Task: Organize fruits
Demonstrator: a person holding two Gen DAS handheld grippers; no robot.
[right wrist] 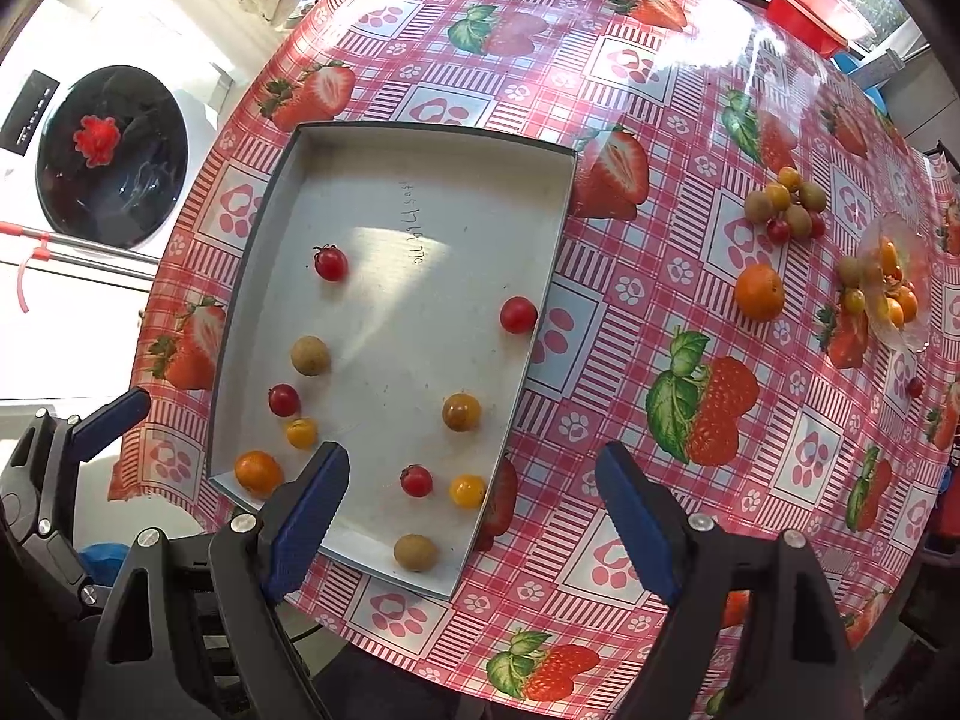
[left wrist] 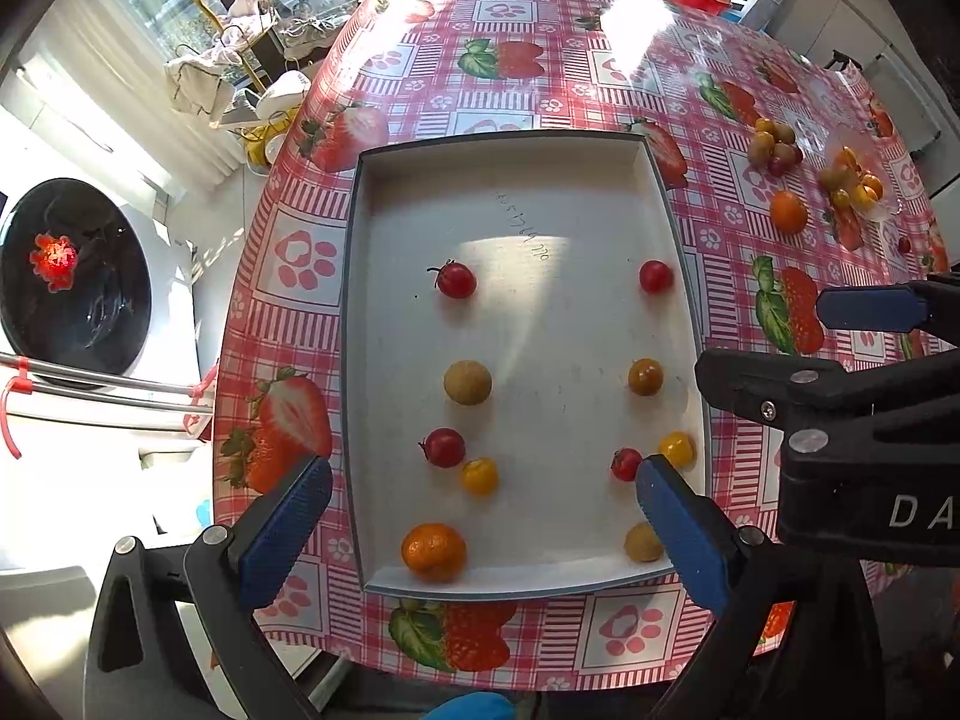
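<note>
A white tray with a grey rim [left wrist: 540,210] [right wrist: 420,228] lies on the strawberry-print tablecloth. Small fruits lie in it in two columns: red cherry tomatoes [left wrist: 456,279], brownish round fruits [left wrist: 467,382], yellow tomatoes [left wrist: 479,476] and a mandarin [left wrist: 433,551]. My left gripper [left wrist: 483,531] hangs open above the tray's near end, nothing between its pads. My right gripper [right wrist: 474,516] is open over the tray's near right corner, holding nothing. To the right on the table lie a mandarin [right wrist: 759,292] and a cluster of small fruits [right wrist: 786,210].
A tipped glass bowl [right wrist: 894,282] with more small fruits sits near the table's right edge. A red basin [right wrist: 810,6] stands at the far side. A washing machine [left wrist: 72,282] and a metal rail [left wrist: 102,381] are left of the table.
</note>
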